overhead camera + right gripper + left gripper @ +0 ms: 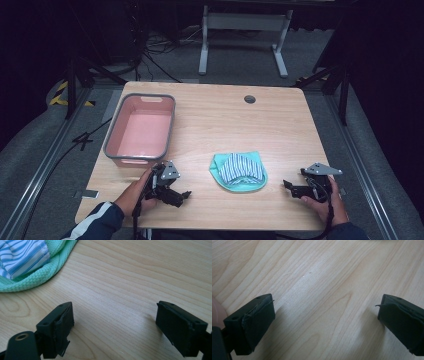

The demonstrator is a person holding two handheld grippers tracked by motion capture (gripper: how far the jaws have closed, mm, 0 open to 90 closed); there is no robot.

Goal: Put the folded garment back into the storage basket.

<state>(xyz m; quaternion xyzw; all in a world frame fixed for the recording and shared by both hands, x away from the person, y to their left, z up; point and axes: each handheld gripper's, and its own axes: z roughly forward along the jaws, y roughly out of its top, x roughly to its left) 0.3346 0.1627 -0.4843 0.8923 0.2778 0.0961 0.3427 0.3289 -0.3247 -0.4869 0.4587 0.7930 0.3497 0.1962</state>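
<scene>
Folded cloth bundle [238, 172], a green knit piece wrapped around a blue-and-white striped piece, lying on the near half of the wooden table [235, 120], roughly midway between the two hands. In the right gripper view the bundle [32, 262] occupies the upper left corner, well clear of the jaws. Left gripper [184, 195], held in the person's left hand [135, 192], rests near the table's front edge to the left of the bundle; its jaws stand wide apart with nothing but bare wood between them, as the left gripper view [325, 315] confirms. Right gripper [286, 184], held in the right hand [327, 202], sits to the right of the bundle, jaws likewise spread and empty [115, 325]. A pink basin [142, 128] with a grey rim stands behind the left gripper, at the table's left side.
</scene>
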